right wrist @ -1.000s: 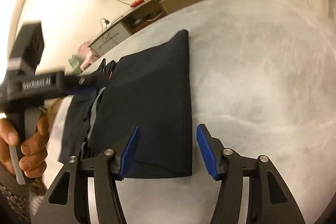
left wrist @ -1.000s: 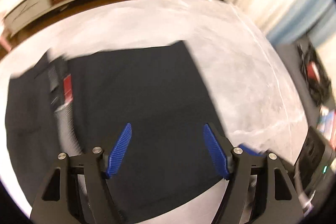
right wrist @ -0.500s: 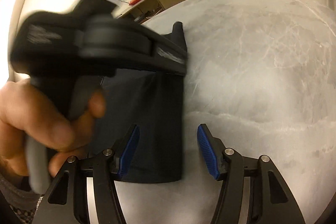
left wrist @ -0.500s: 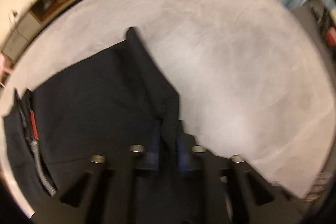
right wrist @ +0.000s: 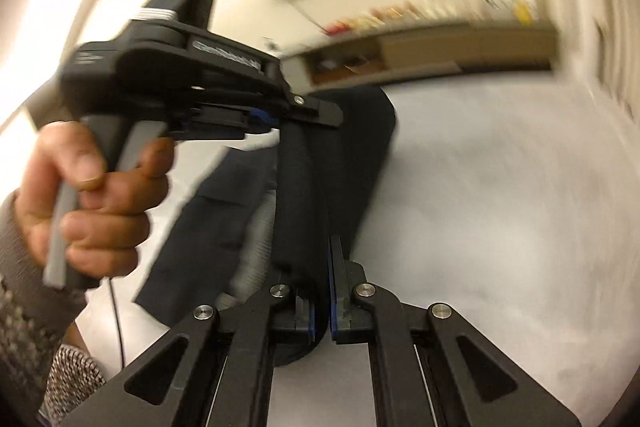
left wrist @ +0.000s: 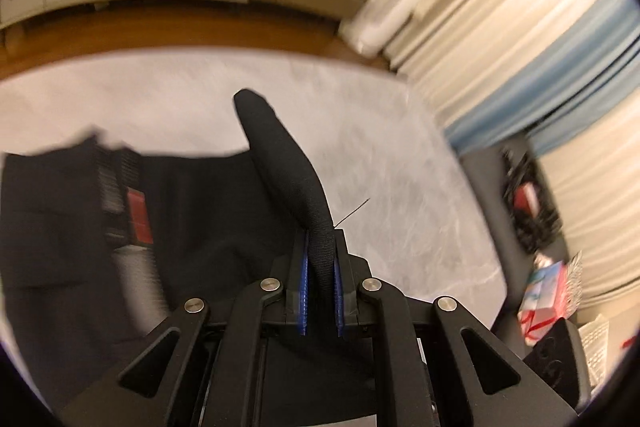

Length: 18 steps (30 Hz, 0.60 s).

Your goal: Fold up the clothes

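Both grippers, open a second ago, now clench the dark garment (left wrist: 288, 167): left gripper (left wrist: 320, 291) and right gripper (right wrist: 320, 291) each pinch its right-hand edge, raised off the grey surface (left wrist: 380, 155). The fold-over has probably begun; the rest lies flat.
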Each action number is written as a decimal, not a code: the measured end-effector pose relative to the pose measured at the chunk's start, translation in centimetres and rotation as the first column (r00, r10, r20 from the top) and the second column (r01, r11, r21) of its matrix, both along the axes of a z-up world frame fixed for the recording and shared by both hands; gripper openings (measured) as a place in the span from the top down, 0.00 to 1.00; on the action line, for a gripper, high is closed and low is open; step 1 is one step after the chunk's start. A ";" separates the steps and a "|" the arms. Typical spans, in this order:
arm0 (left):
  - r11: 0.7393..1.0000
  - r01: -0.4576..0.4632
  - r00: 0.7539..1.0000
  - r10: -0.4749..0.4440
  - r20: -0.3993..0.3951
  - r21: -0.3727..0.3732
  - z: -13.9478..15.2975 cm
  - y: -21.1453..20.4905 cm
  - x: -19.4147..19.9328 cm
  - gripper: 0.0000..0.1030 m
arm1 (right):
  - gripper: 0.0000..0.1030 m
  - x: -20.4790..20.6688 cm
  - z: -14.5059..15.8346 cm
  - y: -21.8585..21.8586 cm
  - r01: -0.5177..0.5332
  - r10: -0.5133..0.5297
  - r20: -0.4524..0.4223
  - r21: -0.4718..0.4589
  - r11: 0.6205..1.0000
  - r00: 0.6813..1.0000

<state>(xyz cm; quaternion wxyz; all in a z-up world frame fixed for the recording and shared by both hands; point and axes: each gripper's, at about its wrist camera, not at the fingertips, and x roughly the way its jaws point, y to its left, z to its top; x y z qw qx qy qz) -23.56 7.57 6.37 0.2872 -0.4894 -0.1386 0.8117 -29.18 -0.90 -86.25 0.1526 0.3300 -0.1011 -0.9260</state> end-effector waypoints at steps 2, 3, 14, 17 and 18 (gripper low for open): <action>0.998 -0.057 0.998 0.058 -0.032 0.037 1.2 -5.7 0.3 0.90 | 0.95 -0.4 1.3 -4.2 -0.067 0.068 -0.030 0.028 0.997 0.997; 0.995 -0.085 0.996 0.087 -0.037 0.050 1.2 -8.2 0.6 0.90 | 0.95 -0.8 1.6 -6.5 -0.101 0.103 -0.041 0.042 0.994 0.994; 0.933 -0.356 0.925 0.345 0.160 0.050 -14.6 -25.1 4.0 0.69 | 0.94 -2.3 -10.5 -22.0 -0.350 0.295 0.223 0.275 0.895 0.929; 0.952 -0.295 0.946 0.280 0.163 0.077 -14.0 -23.7 4.4 0.70 | 0.94 -1.6 -10.2 -20.9 -0.388 0.315 0.251 0.343 0.855 0.915; 0.961 -0.263 0.954 0.247 0.169 0.086 -14.0 -22.8 4.6 0.70 | 0.95 -1.6 -10.3 -19.9 -0.396 0.314 0.264 0.362 0.844 0.912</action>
